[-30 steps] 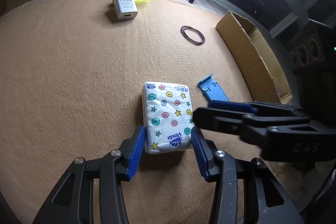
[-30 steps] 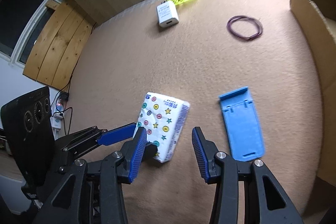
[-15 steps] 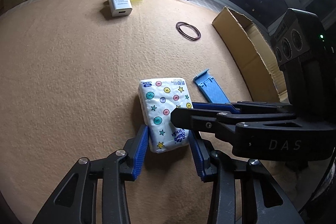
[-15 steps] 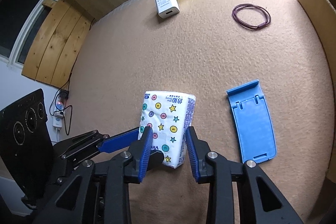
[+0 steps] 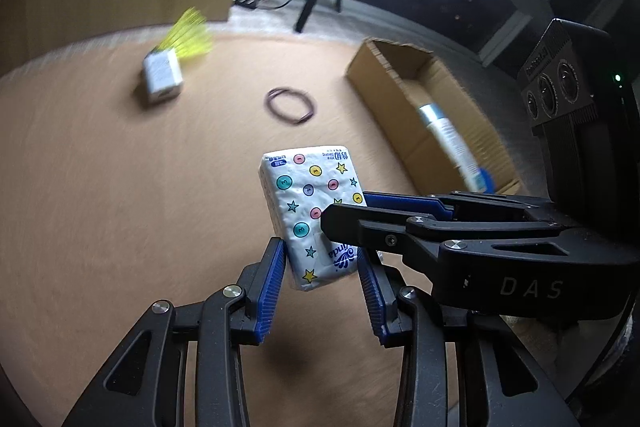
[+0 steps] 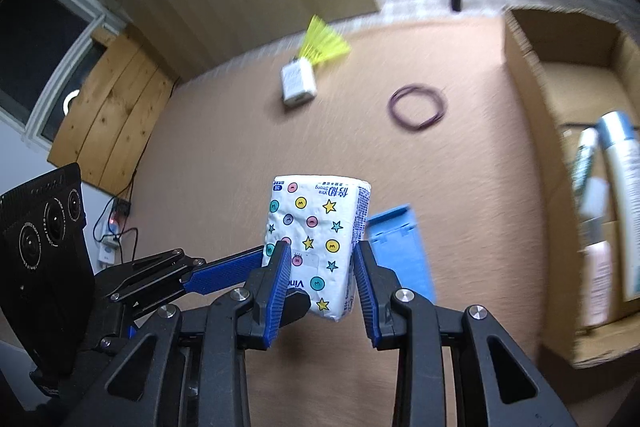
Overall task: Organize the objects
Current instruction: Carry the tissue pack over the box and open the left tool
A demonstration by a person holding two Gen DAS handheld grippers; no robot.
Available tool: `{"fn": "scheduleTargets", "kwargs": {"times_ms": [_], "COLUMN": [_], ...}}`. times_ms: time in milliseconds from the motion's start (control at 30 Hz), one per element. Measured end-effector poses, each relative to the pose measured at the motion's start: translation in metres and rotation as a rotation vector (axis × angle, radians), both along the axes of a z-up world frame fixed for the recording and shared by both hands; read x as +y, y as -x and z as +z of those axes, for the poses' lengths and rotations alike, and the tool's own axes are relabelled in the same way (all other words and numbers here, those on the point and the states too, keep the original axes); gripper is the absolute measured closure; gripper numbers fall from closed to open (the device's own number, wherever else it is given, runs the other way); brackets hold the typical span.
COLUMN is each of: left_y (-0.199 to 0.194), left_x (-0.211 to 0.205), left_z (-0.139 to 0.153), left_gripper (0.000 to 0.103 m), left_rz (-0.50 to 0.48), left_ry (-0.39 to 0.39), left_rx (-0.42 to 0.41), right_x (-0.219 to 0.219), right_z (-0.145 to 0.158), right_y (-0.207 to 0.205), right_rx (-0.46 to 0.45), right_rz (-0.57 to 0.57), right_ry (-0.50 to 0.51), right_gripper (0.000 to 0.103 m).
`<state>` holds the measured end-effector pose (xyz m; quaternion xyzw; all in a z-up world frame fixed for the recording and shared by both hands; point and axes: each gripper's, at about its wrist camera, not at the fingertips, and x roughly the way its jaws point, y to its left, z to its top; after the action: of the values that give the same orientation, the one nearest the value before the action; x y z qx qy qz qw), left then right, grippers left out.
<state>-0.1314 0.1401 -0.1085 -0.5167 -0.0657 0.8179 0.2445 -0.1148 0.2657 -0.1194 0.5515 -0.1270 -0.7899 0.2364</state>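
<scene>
A white tissue pack point(image 5: 310, 211) printed with coloured dots and stars is held off the tan table, and both grippers are shut on its near end. My left gripper point(image 5: 322, 269) grips it between its blue pads. My right gripper point(image 6: 318, 267) clamps the same pack point(image 6: 316, 235) and crosses in from the right in the left wrist view. An open cardboard box point(image 6: 560, 99) stands at the right with bottles point(image 6: 624, 195) inside; it also shows in the left wrist view point(image 5: 408, 95).
A blue phone stand point(image 6: 400, 251) lies flat just right of the pack. A purple hair band point(image 6: 418, 107), a white charger point(image 6: 298, 83) and a yellow shuttlecock point(image 6: 324, 41) lie further back. A wooden panel stands behind the table.
Both grippers closed on the tissue pack and lifted it off the table. The view tilted up, showing the inside of the box.
</scene>
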Motion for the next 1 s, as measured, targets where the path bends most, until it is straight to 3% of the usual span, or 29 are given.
{"fn": "scheduleTargets", "kwargs": {"times_ms": [433,733,1000], "left_y": [0.047,0.073,0.083], "left_x": [0.104,0.160,0.184], "left_z": [0.036,0.036,0.029], "left_gripper": [0.063,0.063,0.063], "left_rz": [-0.093,-0.122,-0.141], "left_ry": [-0.019,-0.025,-0.011], "left_rx": [0.105,0.116,0.109], "right_x": [0.090,0.139,0.154], "right_z": [0.042,0.043,0.037], "right_y": [0.031,0.054,0.064], "right_rx": [0.117,0.142,0.134], "right_rz": [-0.102,-0.149,-0.158], "right_ry": [-0.051,-0.088,-0.106], "right_gripper": [0.073,0.073,0.073]}}
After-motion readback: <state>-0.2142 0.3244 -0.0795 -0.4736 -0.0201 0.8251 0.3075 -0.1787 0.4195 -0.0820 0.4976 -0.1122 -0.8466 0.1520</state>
